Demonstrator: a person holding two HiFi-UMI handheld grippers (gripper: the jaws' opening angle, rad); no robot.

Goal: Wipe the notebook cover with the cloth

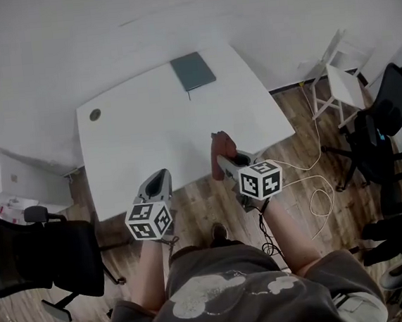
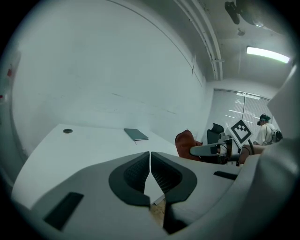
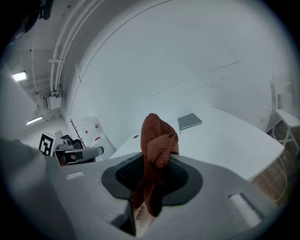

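A dark grey-green notebook (image 1: 193, 71) lies flat at the far edge of the white table (image 1: 149, 140); it also shows as the notebook (image 2: 136, 135) and the notebook (image 3: 189, 121) in the two gripper views. My right gripper (image 1: 220, 163) hovers at the table's near edge, shut on a bunched rust-red cloth (image 1: 222, 147) that sticks up from its jaws, cloth (image 3: 157, 145). My left gripper (image 1: 159, 183) is held just off the near edge, jaws shut and empty. Both grippers are far from the notebook.
A round cable grommet (image 1: 95, 114) sits in the table's far left corner. A black office chair (image 1: 33, 258) stands at left, a white folding chair (image 1: 341, 72) and black chairs (image 1: 388, 124) at right. White cables (image 1: 309, 182) trail over the wooden floor.
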